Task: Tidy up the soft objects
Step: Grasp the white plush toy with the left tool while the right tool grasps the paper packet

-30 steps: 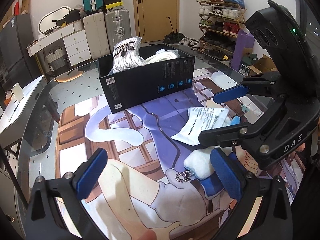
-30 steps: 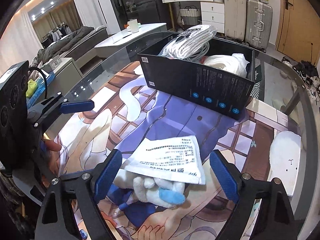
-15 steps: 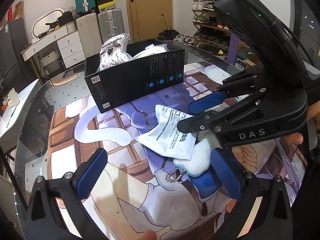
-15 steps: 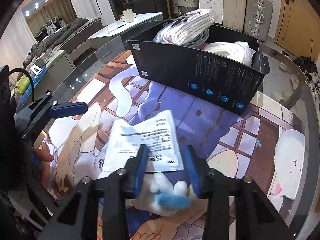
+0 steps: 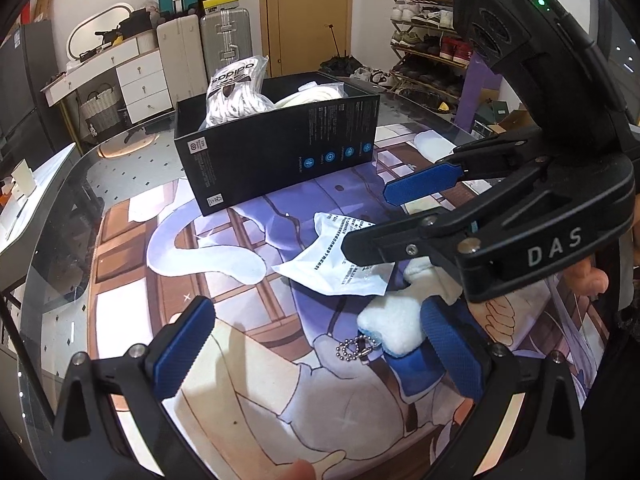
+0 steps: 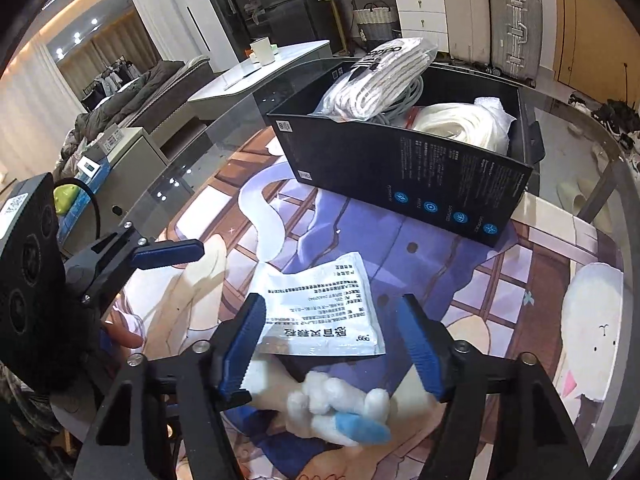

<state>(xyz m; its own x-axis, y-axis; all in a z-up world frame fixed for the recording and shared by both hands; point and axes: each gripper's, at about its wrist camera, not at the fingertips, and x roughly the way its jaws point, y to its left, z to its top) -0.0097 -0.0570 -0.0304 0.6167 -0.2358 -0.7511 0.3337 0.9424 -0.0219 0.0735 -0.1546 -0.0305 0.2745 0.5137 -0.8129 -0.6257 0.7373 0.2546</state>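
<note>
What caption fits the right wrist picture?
Open right gripper over a white packet and plush toy, black box beyond.

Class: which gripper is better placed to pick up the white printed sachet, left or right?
Right. The right gripper has just reopened, jaws straddling the white printed sachet. The left gripper stands open, off to the side.

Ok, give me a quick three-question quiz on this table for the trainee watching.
1. True or false: the black box is empty.
2. The white printed pouch lies: A in the box; B on the mat before the box; C on the floor.
3. What metal item hangs from the plush toy?
Key: 1 false, bagged white bundles sit in it; 2 B; 3 a ball chain.
</note>
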